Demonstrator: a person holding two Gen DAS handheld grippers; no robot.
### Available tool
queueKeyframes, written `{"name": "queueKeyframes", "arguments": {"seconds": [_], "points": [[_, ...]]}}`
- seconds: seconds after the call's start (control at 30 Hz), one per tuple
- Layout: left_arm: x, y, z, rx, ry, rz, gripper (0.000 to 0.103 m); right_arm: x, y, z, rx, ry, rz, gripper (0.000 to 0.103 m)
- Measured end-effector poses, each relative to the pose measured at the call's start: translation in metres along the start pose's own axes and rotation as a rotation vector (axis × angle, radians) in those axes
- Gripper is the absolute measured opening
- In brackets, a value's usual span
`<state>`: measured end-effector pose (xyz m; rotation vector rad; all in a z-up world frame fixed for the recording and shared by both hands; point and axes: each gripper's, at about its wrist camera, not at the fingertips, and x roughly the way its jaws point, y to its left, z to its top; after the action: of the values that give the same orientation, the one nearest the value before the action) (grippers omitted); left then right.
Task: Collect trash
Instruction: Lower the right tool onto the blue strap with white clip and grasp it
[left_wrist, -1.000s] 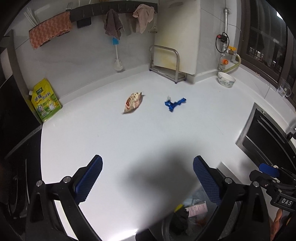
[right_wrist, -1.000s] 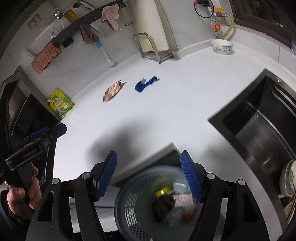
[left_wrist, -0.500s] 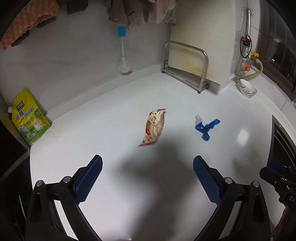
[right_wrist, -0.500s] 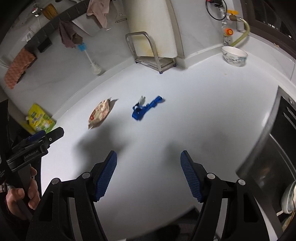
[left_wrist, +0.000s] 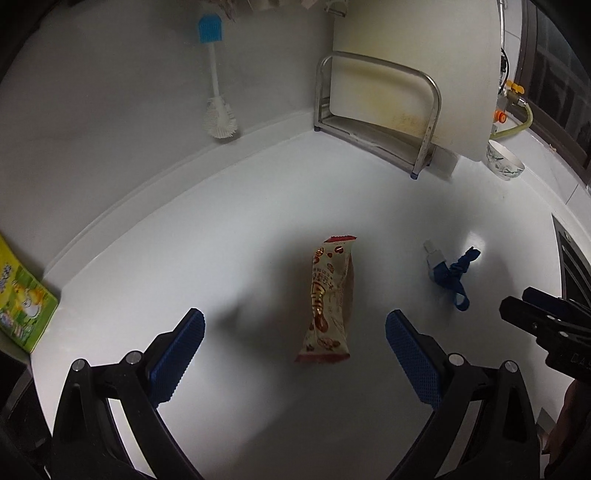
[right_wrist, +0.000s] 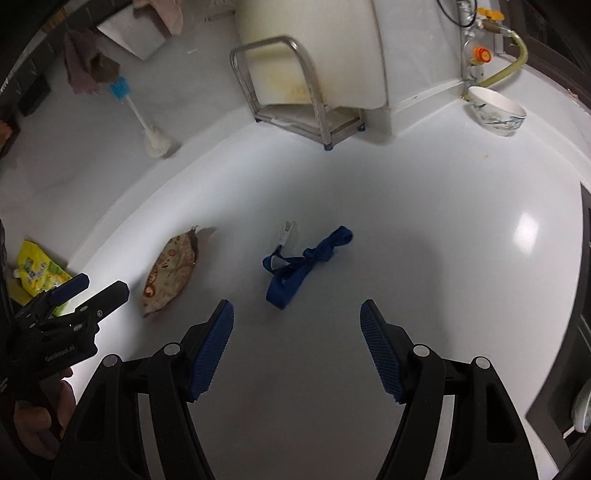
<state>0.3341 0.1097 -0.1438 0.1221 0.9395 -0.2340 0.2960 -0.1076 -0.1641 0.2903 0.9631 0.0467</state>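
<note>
A cream and red snack wrapper lies flat on the white counter, its near end level with the tips of my open left gripper, untouched. To its right lies a knotted blue strap with a small white tag. In the right wrist view the blue strap lies just beyond my open right gripper, slightly left of centre, with the wrapper further left. Nothing sits between either pair of pads.
A steel rack holding a white board stands at the back. A bottle brush hangs on the wall, a patterned bowl sits back right, and a yellow-green pouch leans at the left. The dark sink edge lies right.
Both grippers have moved away from the mesh bin at the counter's front and forward over the counter. The wrapper and the blue strap now lie much closer. Both stayed open.
</note>
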Motion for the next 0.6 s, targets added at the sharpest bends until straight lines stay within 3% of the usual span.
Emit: {"name": "queueKeyframes", "arguments": {"seconds": [0.17, 0.6], "points": [[0.021, 0.005, 0.005, 0.006, 0.042, 0.000, 0.097, 0.023, 0.010, 0.008, -0.014, 0.004, -0.039, 0.068], [0.040, 0.008, 0.012, 0.015, 0.025, -0.023, 0.097, 0.066, 0.016, 0.023, -0.020, 0.015, -0.159, 0.068]]}}
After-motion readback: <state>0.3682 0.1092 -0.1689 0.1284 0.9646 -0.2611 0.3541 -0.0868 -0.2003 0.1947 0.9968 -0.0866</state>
